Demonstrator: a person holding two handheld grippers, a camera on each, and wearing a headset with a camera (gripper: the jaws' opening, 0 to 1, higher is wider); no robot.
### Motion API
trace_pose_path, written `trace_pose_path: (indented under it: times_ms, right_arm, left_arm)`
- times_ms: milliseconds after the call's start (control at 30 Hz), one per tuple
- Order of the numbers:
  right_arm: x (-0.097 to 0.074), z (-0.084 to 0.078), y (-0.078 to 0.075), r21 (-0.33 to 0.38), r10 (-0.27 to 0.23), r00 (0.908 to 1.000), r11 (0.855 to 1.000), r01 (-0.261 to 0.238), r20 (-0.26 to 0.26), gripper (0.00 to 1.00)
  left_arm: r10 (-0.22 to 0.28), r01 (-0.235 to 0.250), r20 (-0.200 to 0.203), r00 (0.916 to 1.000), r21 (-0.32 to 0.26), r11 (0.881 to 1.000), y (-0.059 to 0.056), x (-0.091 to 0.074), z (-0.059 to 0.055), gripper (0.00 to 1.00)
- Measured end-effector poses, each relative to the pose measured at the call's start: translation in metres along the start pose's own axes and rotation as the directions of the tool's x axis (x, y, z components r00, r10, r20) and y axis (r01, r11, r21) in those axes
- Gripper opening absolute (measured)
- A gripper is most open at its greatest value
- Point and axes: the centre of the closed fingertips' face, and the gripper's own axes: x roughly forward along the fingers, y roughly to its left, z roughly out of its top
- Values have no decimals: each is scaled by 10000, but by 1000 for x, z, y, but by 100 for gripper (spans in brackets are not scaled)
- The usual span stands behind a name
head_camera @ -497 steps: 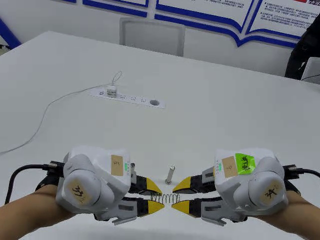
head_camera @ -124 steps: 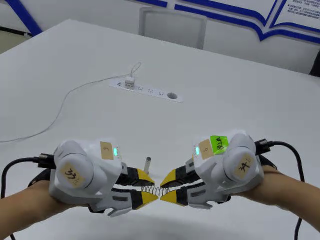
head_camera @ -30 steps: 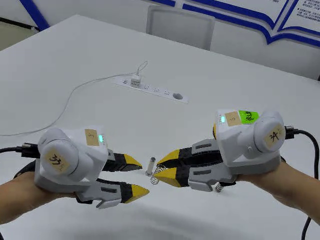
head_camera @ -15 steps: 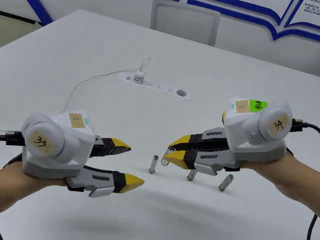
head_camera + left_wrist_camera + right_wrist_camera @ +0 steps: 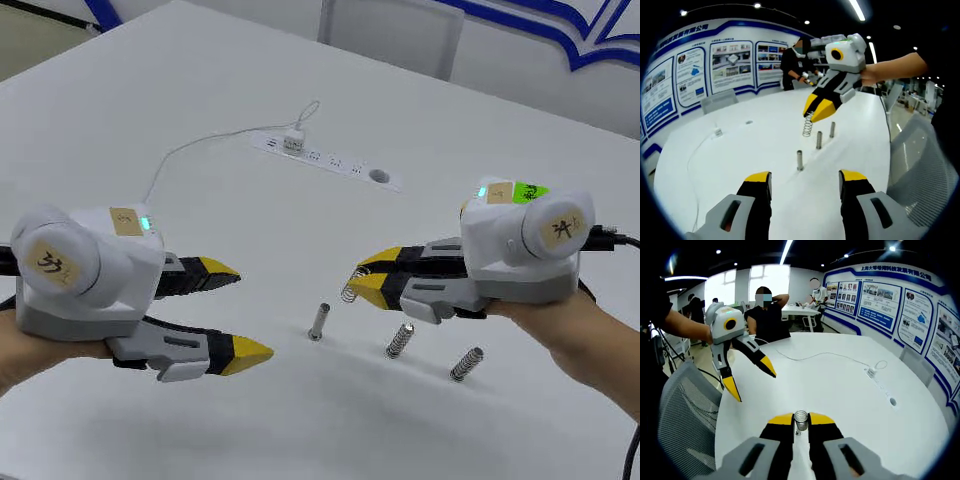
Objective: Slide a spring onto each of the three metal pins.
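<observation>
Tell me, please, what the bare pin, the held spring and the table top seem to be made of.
The bare pin looks like steel: grey, bright sheen. The spring in the right gripper: likely thin steel wire, shiny coils. The table top: white, matte, perhaps laminate; hard to tell.

Three pins stand in a row on the counter (image 5: 480, 140): bare pin (image 5: 317, 321) leftmost, then middle pin (image 5: 400, 340) and right pin (image 5: 467, 363), each inside a spring. The left gripper (image 5: 252, 311) lies left of the row. The right gripper (image 5: 355, 280) lies to the right, with a loose spring (image 5: 347, 291) between its jaws near the bare pin. The power strip (image 5: 325, 160) lies farther back.
</observation>
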Motion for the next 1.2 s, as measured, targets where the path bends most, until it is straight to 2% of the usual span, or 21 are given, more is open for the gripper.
trace_pose_path:
  times_ms: [167,433,533,633,1200]
  right_arm:
    - [9,-3,0,41,20,9999,10000,-20,-103,11]
    - [22,-5,-1,325,59,9998,9995,-52,-188,11]
    - [26,-7,-2,469,30,9997,9989,-19,-233,11]
    - [29,-9,-2,633,63,9995,9980,-44,-312,11]
    - [39,-20,1,908,258,9978,9957,-202,-607,11]
  left_arm:
    - [36,-37,-64,10000,-114,9999,0,2,-4,59]
    - [152,-152,9,9999,-282,9995,2,2,-3,63]
    - [238,-226,254,9994,-474,9986,3,1,1,63]
    - [246,-229,316,9992,-530,9983,4,1,3,63]
    - [99,-102,-50,9999,-544,9985,1,2,-8,66]
